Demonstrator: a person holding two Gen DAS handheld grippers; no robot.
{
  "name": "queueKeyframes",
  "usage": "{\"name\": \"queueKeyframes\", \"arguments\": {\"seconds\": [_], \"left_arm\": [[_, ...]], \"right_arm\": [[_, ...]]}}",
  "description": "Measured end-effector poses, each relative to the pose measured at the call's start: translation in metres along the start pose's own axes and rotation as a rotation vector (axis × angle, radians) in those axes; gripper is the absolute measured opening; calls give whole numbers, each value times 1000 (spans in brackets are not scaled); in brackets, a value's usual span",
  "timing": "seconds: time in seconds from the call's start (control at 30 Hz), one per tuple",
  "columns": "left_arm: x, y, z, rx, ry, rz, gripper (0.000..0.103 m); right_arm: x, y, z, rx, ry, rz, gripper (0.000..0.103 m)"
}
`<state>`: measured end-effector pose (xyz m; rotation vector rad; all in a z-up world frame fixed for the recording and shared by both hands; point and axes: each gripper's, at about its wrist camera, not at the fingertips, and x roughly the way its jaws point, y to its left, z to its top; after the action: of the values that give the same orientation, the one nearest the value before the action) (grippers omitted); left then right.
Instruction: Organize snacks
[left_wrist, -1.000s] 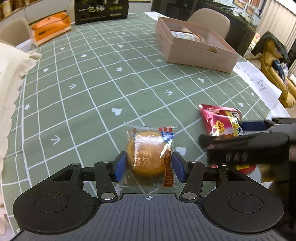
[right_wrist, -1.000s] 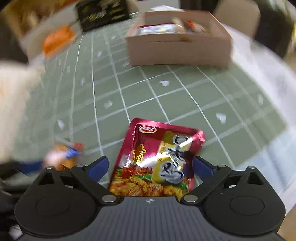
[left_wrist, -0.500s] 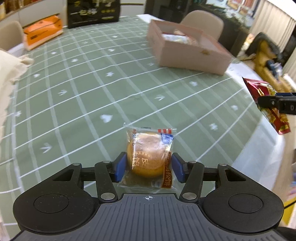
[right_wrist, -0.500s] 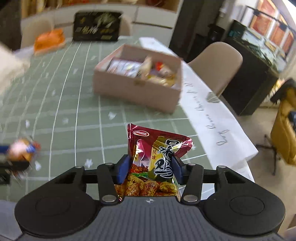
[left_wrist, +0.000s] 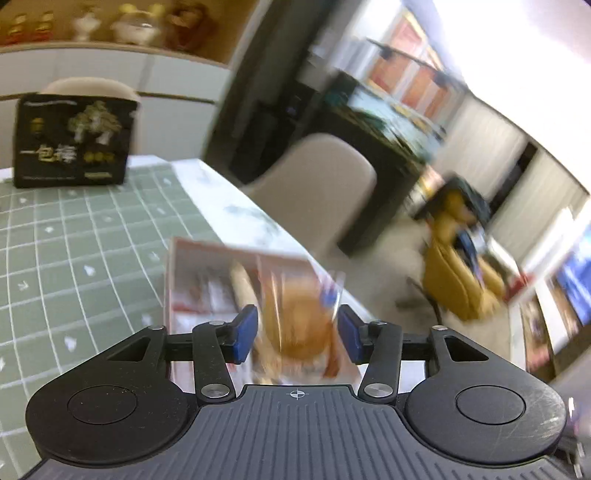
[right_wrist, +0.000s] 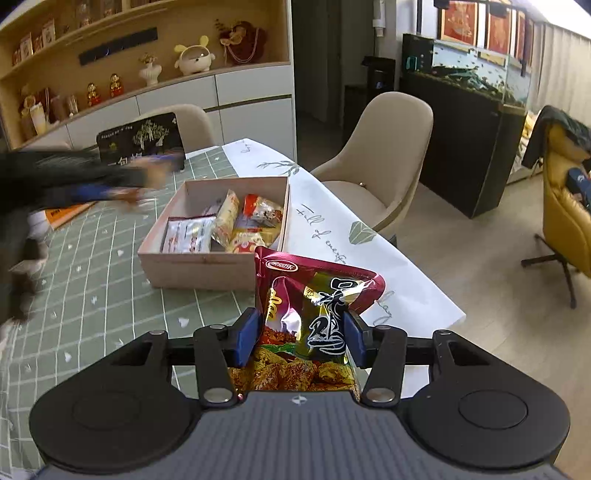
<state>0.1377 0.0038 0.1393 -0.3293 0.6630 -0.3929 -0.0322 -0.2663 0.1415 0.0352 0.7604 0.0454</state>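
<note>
My left gripper (left_wrist: 297, 334) is shut on a wrapped orange pastry (left_wrist: 301, 325), blurred by motion, held above the pink box (left_wrist: 199, 273). In the right wrist view the left gripper (right_wrist: 122, 186) is a dark blur over the box's far left corner. My right gripper (right_wrist: 301, 334) is shut on a red snack bag (right_wrist: 314, 306) and holds it upright in the air, in front of the pink box (right_wrist: 207, 271). The box holds several wrapped snacks (right_wrist: 236, 225).
The table has a green grid cloth (right_wrist: 103, 295) and a white paper runner (right_wrist: 332, 229) along its right edge. A black gift box (right_wrist: 142, 142) stands at the far end. Beige chairs (right_wrist: 384, 155) stand to the right. An orange pack (right_wrist: 64, 216) lies at left.
Both grippers have lifted their snacks off the table and moved toward the pink box. The left gripper has swung fast to above the box.
</note>
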Motion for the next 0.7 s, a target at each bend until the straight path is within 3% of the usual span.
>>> {"name": "queueKeyframes", "arguments": {"seconds": [0.1,0.17,0.3,0.33,0.37,0.43,0.47,0.57,0.7], "left_arm": [[-25,2,-4,-11,-122,15,52],[-43,5,-17,2,-155,43,52],[-52,15,-49,-30,-85,95,52],[-52,19,-61,-40,-57,114,52],[-52,23,-70,-46,-33,134,52],[-57,28,-96,-46,9,165,52],[-61,32,-105,-37,23,178,52],[-66,39,-133,6,62,211,52],[-68,41,-163,76,111,221,52]], "right_arm": [[2,-1,14,18,0,20,50],[2,-1,29,33,-26,58,50],[21,14,87,68,-99,175,52],[33,22,107,85,-120,210,61],[44,28,120,102,-127,248,79],[75,40,144,102,-74,327,80],[86,44,148,98,-51,324,80],[98,50,128,56,-50,226,80],[107,48,72,22,7,163,80]]}}
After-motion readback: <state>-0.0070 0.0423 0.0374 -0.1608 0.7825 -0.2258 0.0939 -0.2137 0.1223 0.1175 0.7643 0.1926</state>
